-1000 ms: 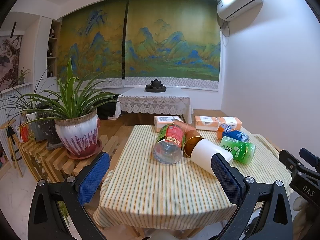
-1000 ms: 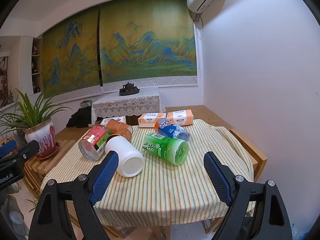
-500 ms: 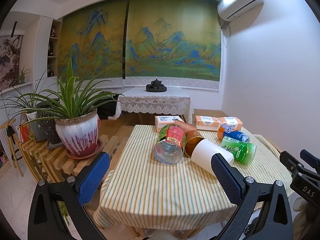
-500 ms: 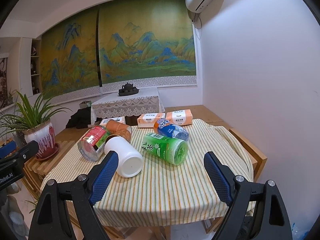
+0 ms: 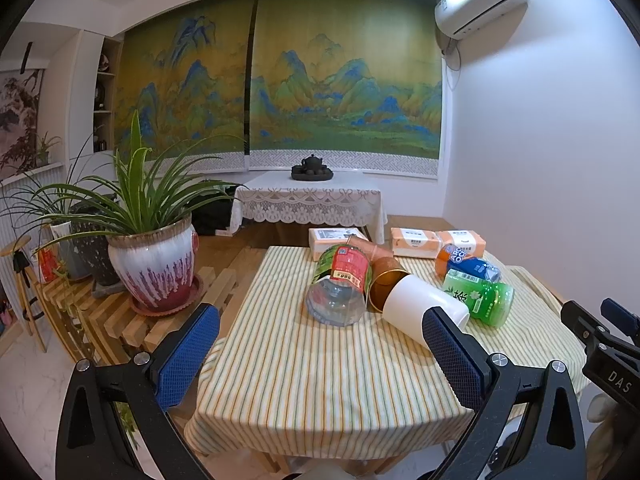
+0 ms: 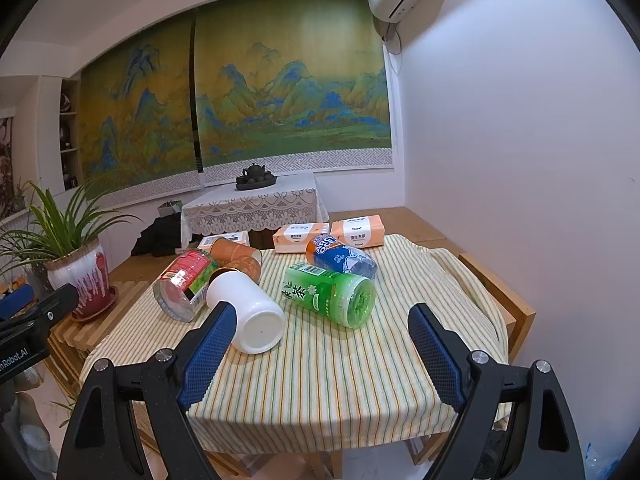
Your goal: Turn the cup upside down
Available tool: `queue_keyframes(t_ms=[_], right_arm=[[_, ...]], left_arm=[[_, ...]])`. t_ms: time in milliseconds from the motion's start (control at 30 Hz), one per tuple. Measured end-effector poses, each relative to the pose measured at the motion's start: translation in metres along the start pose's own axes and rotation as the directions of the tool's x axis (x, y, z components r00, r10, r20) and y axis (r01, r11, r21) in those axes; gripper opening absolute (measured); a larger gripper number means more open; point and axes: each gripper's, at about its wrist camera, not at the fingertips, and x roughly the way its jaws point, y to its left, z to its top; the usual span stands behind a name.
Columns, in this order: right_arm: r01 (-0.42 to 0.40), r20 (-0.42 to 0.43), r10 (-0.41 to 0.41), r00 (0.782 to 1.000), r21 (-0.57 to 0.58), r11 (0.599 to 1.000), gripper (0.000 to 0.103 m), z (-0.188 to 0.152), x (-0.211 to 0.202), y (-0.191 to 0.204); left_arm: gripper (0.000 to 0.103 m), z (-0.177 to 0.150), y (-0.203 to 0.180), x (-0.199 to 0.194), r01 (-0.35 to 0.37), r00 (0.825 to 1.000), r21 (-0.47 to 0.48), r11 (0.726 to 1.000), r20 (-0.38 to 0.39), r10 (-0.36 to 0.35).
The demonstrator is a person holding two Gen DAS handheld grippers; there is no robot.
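A white cup (image 5: 416,307) lies on its side on the striped tablecloth (image 5: 312,368), its flat bottom toward me; it also shows in the right wrist view (image 6: 250,312). A brown cup (image 5: 386,278) lies on its side just behind it, also seen from the right wrist (image 6: 236,258). My left gripper (image 5: 320,356) is open and empty, short of the table's near edge. My right gripper (image 6: 320,354) is open and empty, near the front edge, its left finger (image 6: 208,352) in front of the white cup.
A red-labelled bottle (image 5: 340,288), a green tea bottle (image 6: 330,294) and a blue-orange bottle (image 6: 340,258) lie beside the cups. Tissue packs (image 6: 328,234) lie at the table's far edge. A potted plant (image 5: 154,256) stands on a wooden rack at the left. A wall is at the right.
Both grippers have drifted very slightly; the view barely shifts. The objects on the table have not moved.
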Motion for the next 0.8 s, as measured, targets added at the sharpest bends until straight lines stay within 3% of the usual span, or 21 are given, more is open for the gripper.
queue_keyframes(t_ms=[567, 800], right_arm=[[0.003, -0.023, -0.003, 1.0, 0.003, 1.0, 0.085, -0.003, 0.009, 0.0], [-0.048, -0.061, 0.046, 0.997, -0.022, 0.999, 0.089, 0.008, 0.027, 0.01]], left_arm=[[0.103, -0.001, 0.004, 0.019, 0.0, 0.999, -0.01, 1.0, -0.035, 0.0], [0.103, 0.004, 0.011, 0.031, 0.001, 0.999, -0.016, 1.0, -0.047, -0.002]])
